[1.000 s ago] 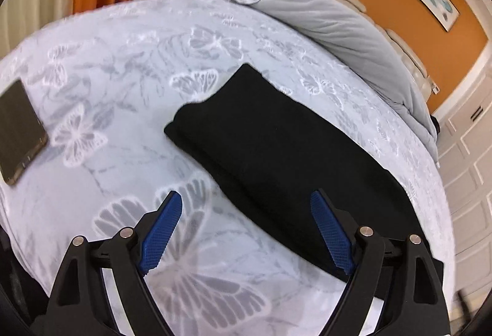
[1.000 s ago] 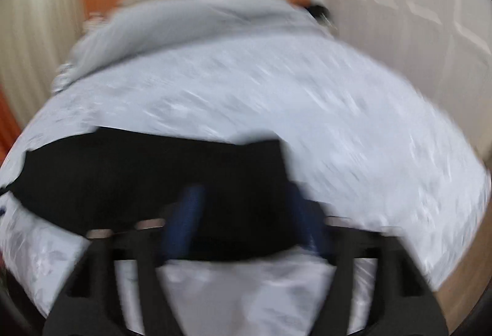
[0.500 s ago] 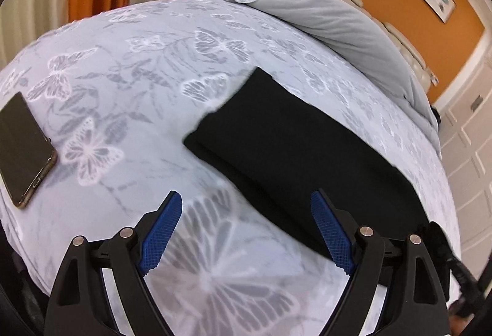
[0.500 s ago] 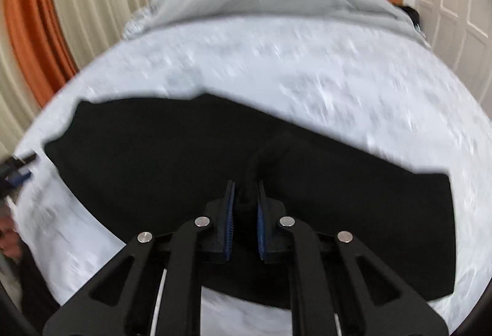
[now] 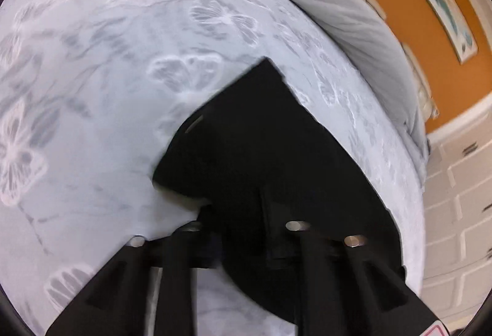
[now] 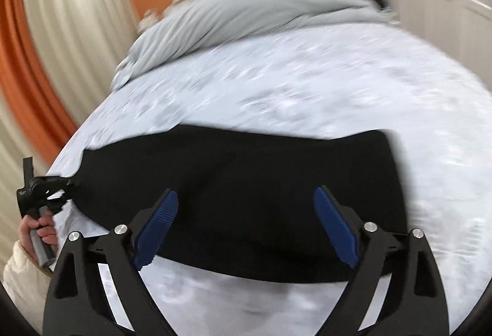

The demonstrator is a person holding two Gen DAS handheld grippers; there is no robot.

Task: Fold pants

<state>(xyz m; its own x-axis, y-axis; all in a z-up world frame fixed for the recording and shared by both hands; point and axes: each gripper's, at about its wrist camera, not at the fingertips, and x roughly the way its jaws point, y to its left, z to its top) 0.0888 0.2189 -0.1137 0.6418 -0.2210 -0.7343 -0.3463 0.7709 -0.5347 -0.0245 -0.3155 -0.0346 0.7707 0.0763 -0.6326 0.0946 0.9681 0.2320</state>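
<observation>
The black pants (image 5: 261, 136) lie folded into a long band on the butterfly-print bed cover (image 5: 92, 90). My left gripper (image 5: 238, 207) is at the band's near end. Its jaws are closing, and black cloth is bunched between and over the fingers, hiding the pads. In the right wrist view the pants (image 6: 246, 170) stretch across the bed. My right gripper (image 6: 246, 222) hovers over their near edge. Its jaws are opening, the blue pads (image 6: 156, 225) are wide apart, and nothing is pinched between them. The left gripper (image 6: 46, 185), held by a hand (image 6: 37, 228), shows at the pants' left end.
A grey duvet (image 6: 230, 16) is heaped at the head of the bed below an orange wall. White wardrobe doors (image 5: 461, 182) stand along one side, and white and orange curtains (image 6: 46, 44) hang on the other. The bed's near edge lies just below both grippers.
My left gripper moved in to the pants' end and closed on the cloth. My right gripper, pinching a fold half a second ago, let go and opened wide.
</observation>
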